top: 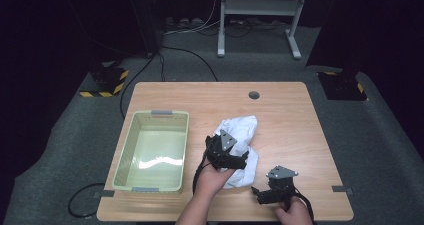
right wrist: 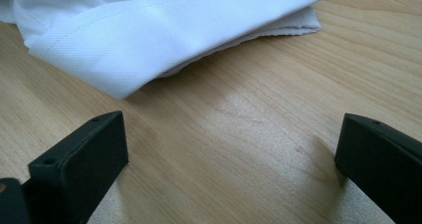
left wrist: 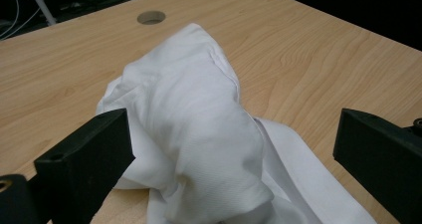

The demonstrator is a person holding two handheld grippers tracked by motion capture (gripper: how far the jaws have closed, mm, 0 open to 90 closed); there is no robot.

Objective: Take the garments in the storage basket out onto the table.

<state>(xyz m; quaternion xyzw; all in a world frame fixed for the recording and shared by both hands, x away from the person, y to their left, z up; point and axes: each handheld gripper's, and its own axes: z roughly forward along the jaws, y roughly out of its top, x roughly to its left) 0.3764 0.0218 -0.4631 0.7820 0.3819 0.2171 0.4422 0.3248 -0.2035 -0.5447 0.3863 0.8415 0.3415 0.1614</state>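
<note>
In the high view, a crumpled white cloth (top: pixel 240 147) is seen lying on the desk (top: pixel 290 120), just right of a pale green basket (top: pixel 152 152) that stands empty near the desk's left edge. The left gripper (top: pixel 239 161) is held over the near part of the cloth, while the right gripper (top: pixel 261 194) is kept low near the front edge of the desk, just beside the cloth's near corner and apart from it. In the left gripper view, the jaws are spread wide, and the raised hump of the cloth (left wrist: pixel 199 134) is framed between them without being pinched; a round cable hole (left wrist: pixel 151 17) is visible in the desk beyond. In the right gripper view, the jaws are likewise spread, with bare wood between them, and a folded, stitched hem of the cloth (right wrist: pixel 164 40) is seen lying flat on the desk a little ahead of them. The step in hand is judged to be the approach for a grasp on the cloth, probably so that it can be lifted into the basket. For the next move, the left gripper would need to be lowered around the hump and closed on it, and the right gripper brought forward until the hem lies between its jaws.
</note>
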